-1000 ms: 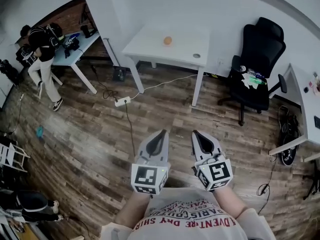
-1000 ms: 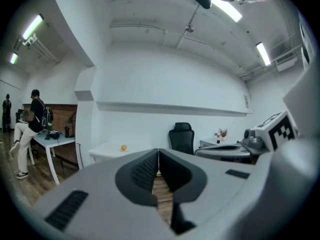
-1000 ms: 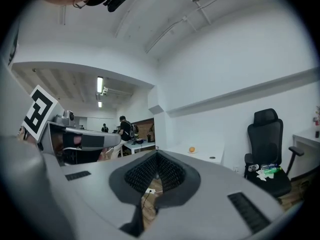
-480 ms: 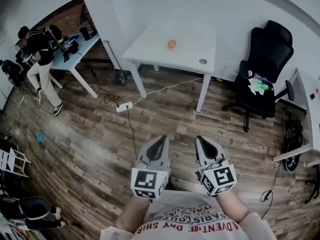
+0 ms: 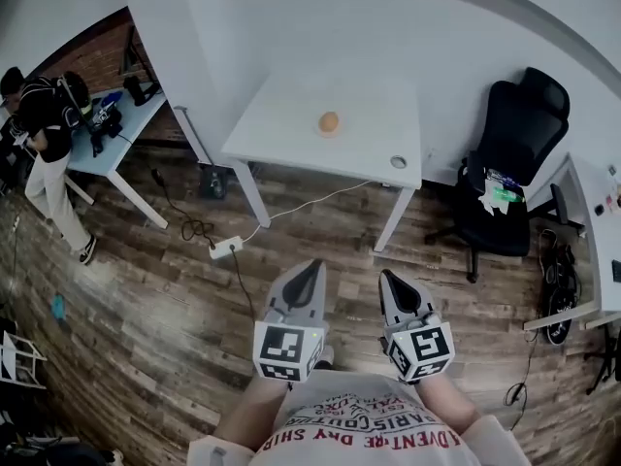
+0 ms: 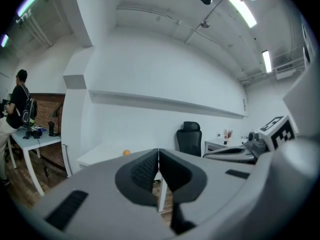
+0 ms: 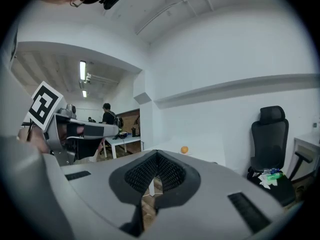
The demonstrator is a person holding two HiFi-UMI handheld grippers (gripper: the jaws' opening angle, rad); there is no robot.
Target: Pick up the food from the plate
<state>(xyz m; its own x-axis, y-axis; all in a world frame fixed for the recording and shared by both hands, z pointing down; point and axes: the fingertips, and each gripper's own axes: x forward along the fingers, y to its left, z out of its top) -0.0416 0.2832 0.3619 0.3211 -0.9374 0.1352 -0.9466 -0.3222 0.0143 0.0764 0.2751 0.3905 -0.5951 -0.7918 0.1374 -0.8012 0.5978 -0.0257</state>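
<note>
Head view: food (image 5: 329, 121) on the table (image 5: 281, 115) at 12 o'clock, plate indistinct; left gripper (image 5: 311, 268) and right gripper (image 5: 391, 280) jaws closed, empty.

Ceiling strip lights (image 6: 245, 11) lit the room brightly and evenly, and glared white at the upper right of the left gripper view. Every view bowed at its edges and darkened in the corners. Soft shadows lay on the wooden floor (image 5: 146, 289) beneath the white table (image 5: 291, 129). The left gripper (image 6: 158, 154) looked slightly soft in the foreground.
</note>
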